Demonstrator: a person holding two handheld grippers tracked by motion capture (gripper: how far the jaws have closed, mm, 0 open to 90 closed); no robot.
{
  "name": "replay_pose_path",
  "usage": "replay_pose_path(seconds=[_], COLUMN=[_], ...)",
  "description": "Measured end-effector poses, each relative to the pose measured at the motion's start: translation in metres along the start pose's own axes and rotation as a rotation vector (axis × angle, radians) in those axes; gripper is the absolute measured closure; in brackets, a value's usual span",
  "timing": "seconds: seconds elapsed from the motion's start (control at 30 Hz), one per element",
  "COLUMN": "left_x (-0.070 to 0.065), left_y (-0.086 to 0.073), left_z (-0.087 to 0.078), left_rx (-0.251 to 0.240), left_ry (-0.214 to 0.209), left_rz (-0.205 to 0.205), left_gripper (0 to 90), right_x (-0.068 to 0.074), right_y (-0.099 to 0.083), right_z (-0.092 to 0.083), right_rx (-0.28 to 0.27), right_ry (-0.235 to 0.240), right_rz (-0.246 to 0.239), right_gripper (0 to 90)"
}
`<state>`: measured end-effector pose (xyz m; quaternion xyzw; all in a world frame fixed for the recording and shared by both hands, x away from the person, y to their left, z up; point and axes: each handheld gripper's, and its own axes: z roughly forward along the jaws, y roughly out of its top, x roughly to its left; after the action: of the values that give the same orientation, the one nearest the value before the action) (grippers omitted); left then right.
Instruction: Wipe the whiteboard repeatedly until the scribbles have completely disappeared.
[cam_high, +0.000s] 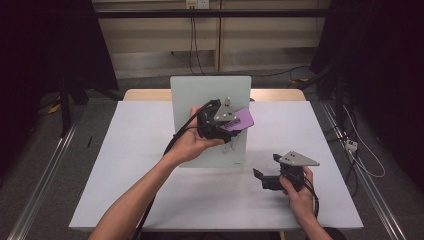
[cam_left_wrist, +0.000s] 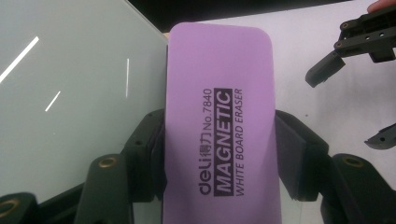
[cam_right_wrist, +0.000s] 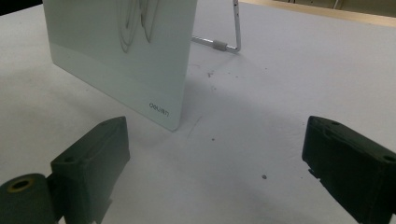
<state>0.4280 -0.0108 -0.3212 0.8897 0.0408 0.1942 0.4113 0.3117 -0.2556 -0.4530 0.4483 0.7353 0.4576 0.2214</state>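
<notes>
Over table (cam_high: 125, 165), raised left forearm (cam_high: 145, 192)

White table (cam_high: 150, 190); grey floor (cam_high: 60, 150) around it; cables (cam_high: 192, 45) hang down back wall (cam_high: 150, 40).

- A white table (cam_high: 140, 165) carries everything; a strip of bare wood edge (cam_high: 145, 94) shows along its far side.
- A pale glass whiteboard (cam_high: 200, 92) stands on the table near the middle, leaning back, its bottom edge resting on the surface.
- Behind the whiteboard, a thin metal stand leg (cam_right_wrist: 226, 45) lies on the tabletop.
- In front of the whiteboard's lower corner, small dark specks (cam_right_wrist: 264, 177) dot the white surface.
</notes>
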Motion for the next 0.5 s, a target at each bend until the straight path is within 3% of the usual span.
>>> replay_pose_path(seconds=[0.2,0.5], left_x=[0.007,0.034], left_y=[0.002,0.006], left_z=[-0.009,-0.04], left_rx=[-0.008,-0.066], left_ry=[0.026,0.091], left_rz=[-0.009,-0.056], left_gripper=[41.0,41.0], right_x=[-0.001,0.0], right_y=[0.0,0.0], right_z=[0.0,0.0], right_rx=[-0.003,-0.003], right_ry=[-0.001,0.0], right_rz=[0.004,0.006], right_gripper=[7.8,7.8])
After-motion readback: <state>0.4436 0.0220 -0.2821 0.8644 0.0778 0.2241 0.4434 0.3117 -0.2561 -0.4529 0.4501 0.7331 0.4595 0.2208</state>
